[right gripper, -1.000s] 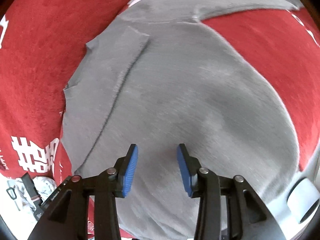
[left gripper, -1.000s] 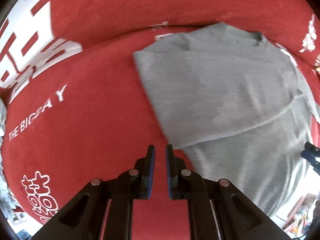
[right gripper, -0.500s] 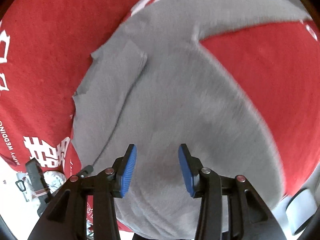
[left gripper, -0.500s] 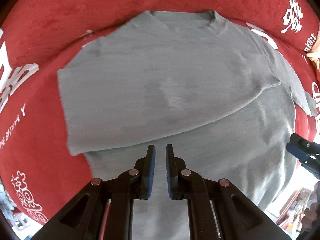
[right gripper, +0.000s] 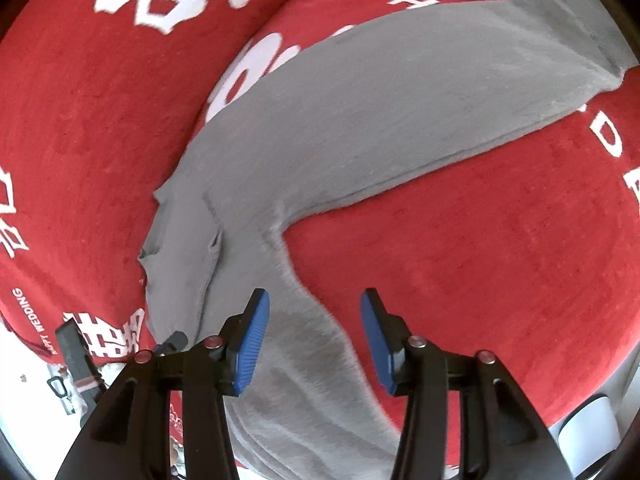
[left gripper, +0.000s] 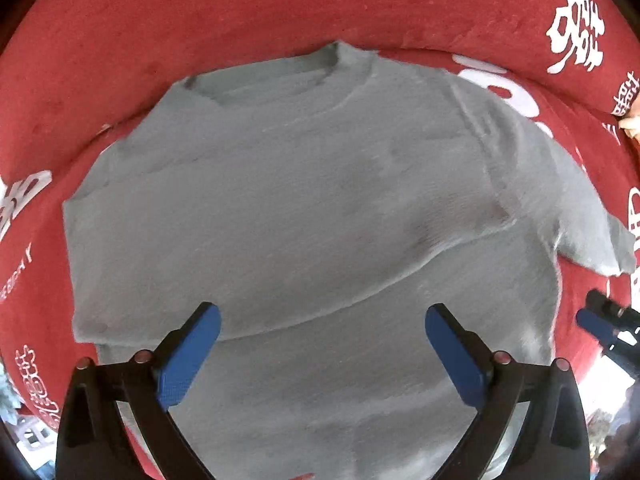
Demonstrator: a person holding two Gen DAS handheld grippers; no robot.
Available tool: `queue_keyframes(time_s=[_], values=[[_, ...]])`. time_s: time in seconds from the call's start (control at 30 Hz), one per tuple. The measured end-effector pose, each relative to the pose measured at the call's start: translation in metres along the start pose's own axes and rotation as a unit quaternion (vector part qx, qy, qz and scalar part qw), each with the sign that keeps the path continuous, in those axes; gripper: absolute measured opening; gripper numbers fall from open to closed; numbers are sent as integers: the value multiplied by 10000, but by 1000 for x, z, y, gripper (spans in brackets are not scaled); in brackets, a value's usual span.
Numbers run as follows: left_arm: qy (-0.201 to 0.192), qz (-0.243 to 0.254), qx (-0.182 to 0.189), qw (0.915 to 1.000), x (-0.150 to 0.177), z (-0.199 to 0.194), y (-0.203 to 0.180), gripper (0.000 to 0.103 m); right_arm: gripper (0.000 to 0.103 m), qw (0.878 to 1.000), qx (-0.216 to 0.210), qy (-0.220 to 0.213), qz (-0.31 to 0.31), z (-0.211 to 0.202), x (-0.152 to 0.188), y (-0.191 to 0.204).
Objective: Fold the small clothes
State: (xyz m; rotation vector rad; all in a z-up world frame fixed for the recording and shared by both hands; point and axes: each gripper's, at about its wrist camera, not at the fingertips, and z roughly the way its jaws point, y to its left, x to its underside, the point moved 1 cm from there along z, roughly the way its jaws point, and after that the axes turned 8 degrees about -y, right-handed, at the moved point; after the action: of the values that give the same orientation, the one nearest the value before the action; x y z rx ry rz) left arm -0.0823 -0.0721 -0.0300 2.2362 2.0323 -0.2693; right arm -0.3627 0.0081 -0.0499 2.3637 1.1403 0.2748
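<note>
My left gripper (left gripper: 322, 326) hangs over the grey sweater (left gripper: 304, 216), its jaws having just sprung wide apart with nothing between the blue pads (left gripper: 188, 360). Just ahead of them runs the edge of a folded-over sleeve, and beyond that the collar at the far end, all lying on the red blanket (left gripper: 240, 12). My right gripper (right gripper: 314, 336) stands half open, its jaws having just been easing apart, empty, above the sweater's side edge; ahead of it the other sleeve (right gripper: 440, 92) stretches away to the right across the blanket.
</note>
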Motion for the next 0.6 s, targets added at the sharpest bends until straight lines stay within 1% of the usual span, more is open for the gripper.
queue_keyframes(time_s=[0.07,0.17,0.27,0.33,0.37,0.4,0.43,0.47,0.53,0.57,0.6], values=[[-108,-2,-67,9999,-12,1,-9,103,52,9999,-64,14,99,0,-5,-8],[-388,-58,-241,9989,-35,5,-24,103,52,9997,-152,-5,197,-3,-12,-17],[-458,165,-365,9981,-46,17,-44,103,52,9993,-196,-59,301,-7,-20,-27],[-407,504,-469,9968,-42,29,-63,103,52,9990,-193,-116,398,-11,-26,-36],[-309,736,-554,9953,-38,36,-73,103,52,9988,-189,-135,441,-12,-28,-40],[-275,849,-612,9941,-35,40,-78,103,52,9985,-187,-155,497,-14,-31,-45],[-411,884,-687,9929,-32,36,-81,103,52,9981,-188,-179,558,-17,-33,-49],[-466,898,-715,9923,-31,33,-82,103,52,9977,-192,-217,615,-21,-36,-54],[-300,832,-624,9941,-29,32,-80,103,52,9970,-186,-313,683,-28,-39,-64],[-207,759,-553,9954,-28,30,-77,103,54,9965,-165,-383,728,-32,-41,-70],[-80,709,-458,9964,-26,31,-74,103,60,9959,-142,-446,775,-35,-42,-75]])
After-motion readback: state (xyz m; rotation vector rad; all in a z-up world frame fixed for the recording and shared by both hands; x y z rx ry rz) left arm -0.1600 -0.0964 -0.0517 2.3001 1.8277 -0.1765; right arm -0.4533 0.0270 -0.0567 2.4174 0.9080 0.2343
